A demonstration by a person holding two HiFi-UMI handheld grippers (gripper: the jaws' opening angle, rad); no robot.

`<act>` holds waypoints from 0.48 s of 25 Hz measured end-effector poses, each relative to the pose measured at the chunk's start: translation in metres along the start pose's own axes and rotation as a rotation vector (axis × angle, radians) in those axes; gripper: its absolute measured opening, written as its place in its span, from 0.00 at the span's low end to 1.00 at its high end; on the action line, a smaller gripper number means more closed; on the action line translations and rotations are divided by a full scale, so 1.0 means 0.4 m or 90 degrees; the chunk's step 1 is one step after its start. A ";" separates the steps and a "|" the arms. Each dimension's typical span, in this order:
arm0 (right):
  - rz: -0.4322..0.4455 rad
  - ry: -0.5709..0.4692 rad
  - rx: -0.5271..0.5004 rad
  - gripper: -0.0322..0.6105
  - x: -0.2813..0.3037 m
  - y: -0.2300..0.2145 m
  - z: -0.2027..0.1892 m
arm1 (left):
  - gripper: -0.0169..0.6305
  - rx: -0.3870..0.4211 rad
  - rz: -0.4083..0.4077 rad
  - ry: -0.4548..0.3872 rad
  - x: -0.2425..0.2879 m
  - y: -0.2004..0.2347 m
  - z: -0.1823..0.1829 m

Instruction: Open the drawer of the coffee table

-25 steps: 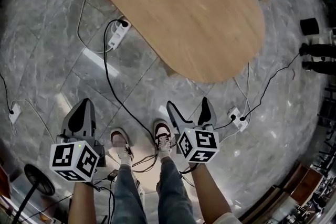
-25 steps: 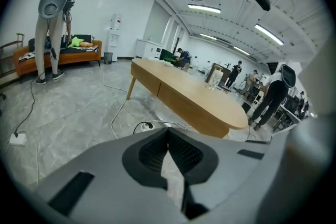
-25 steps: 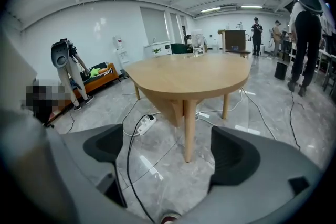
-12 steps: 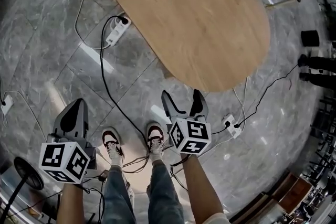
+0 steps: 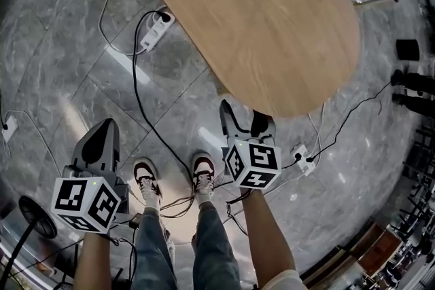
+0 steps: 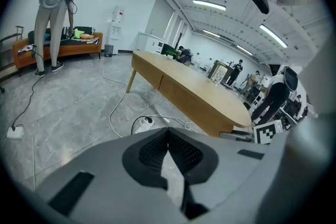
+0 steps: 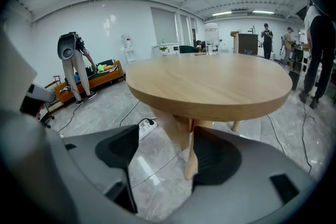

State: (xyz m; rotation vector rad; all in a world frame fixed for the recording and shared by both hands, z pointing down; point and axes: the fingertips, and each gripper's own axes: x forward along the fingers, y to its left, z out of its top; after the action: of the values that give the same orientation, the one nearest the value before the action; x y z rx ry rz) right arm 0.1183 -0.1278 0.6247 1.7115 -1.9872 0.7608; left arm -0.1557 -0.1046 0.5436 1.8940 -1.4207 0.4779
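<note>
Long oval light-wood coffee table (image 5: 258,17) on grey marble floor (image 5: 81,64). Right gripper (image 5: 246,120) hovers just short of the table's rounded near end, not touching. Its jaws are half apart and closing, with nothing between them, only the wooden table leg (image 7: 176,131) beyond. Left gripper (image 5: 102,142) hangs over the floor, well apart from the table, jaws pressed together, empty. A seam on the table's long side suggests a flush drawer front (image 6: 178,91), apparently closed. Task barely begun: drawer not reached, grip and pull all left.
</note>
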 end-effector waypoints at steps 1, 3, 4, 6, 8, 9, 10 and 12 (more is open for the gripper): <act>-0.001 0.000 -0.002 0.55 0.002 -0.001 0.001 | 0.02 -0.001 0.000 0.000 0.003 -0.001 0.001; -0.003 0.001 -0.004 0.51 0.006 -0.002 0.001 | 0.02 0.001 -0.006 0.001 0.009 -0.003 0.001; -0.005 0.001 -0.004 0.50 0.007 -0.002 0.001 | 0.02 0.003 -0.010 0.002 0.011 -0.004 -0.001; -0.012 -0.003 0.001 0.46 0.009 -0.007 0.003 | 0.02 0.005 -0.015 0.006 0.015 -0.006 -0.004; -0.020 -0.008 0.004 0.42 0.009 -0.015 0.006 | 0.02 0.004 -0.016 0.010 0.017 -0.008 -0.006; -0.023 -0.009 0.003 0.41 0.009 -0.017 0.007 | 0.02 0.005 -0.017 0.011 0.017 -0.009 -0.008; -0.025 -0.010 0.001 0.40 0.011 -0.018 0.008 | 0.02 0.005 -0.018 0.013 0.017 -0.010 -0.010; -0.029 -0.013 -0.001 0.39 0.015 -0.023 0.009 | 0.02 0.003 -0.017 0.016 0.019 -0.011 -0.015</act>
State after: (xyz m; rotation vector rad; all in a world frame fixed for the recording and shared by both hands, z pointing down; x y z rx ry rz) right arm 0.1264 -0.1355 0.6267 1.7646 -1.9540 0.7291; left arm -0.1483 -0.1048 0.5513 1.9025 -1.3765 0.4917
